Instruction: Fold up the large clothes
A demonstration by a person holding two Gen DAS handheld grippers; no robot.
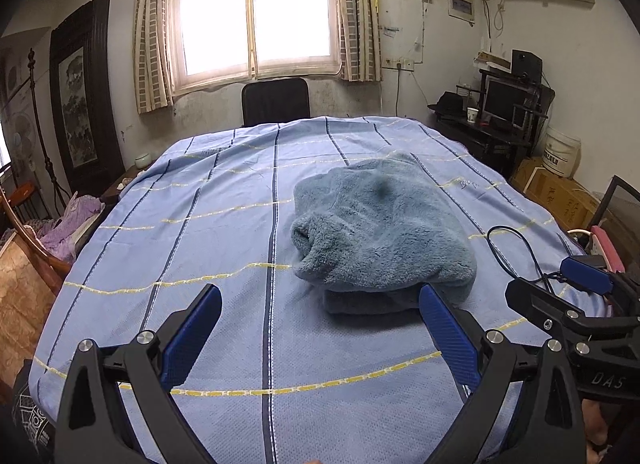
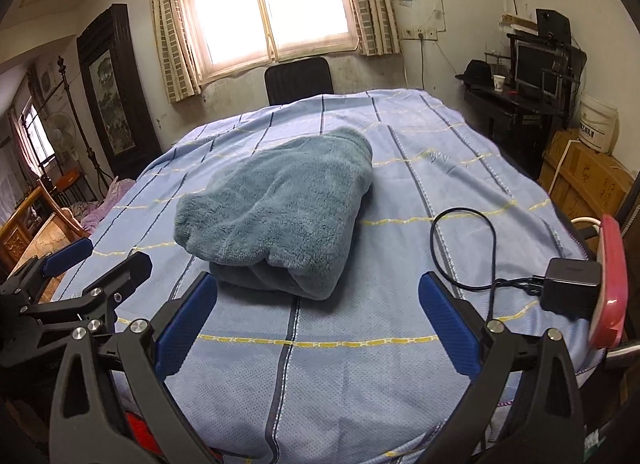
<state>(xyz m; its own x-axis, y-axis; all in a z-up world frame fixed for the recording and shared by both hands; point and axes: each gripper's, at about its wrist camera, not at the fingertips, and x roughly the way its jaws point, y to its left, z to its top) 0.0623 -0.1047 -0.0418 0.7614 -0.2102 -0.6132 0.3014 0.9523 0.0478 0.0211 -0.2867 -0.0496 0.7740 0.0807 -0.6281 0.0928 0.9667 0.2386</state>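
The fluffy blue garment (image 1: 380,232) sits in a soft, thick bundle on the table (image 1: 200,232), which is covered with a striped blue sheet. It looks folded already, but it is puffy and lumpy, not flat.

The left claw (image 1: 320,306) is spread wide and holds nothing. It hangs just in front of the garment, on the side nearest the person. Its right finger is very close to the garment's near edge; I cannot tell if it touches. The right claw (image 2: 318,294) is spread wide too, and empty. It is also just in front of the garment.

What could go wrong? The garment is thick and fuzzy. If a claw grabs only the top layer, the bundle might open up and the fold would be lost. If a claw grabs too deep, it might pinch the sheet under the garment and drag it along.

A black cable (image 2: 460,240) lies in a loop on the table, to the right of the garment, going to a black charger (image 2: 570,290). The right claw is near it. A wide swing there could hook the cable and pull the charger.

The two claws are close beside each other in front of the garment. They could bump if both reach in at once.

The garment's rolled edge on the left side looks loose, so a push there might make it flop open.
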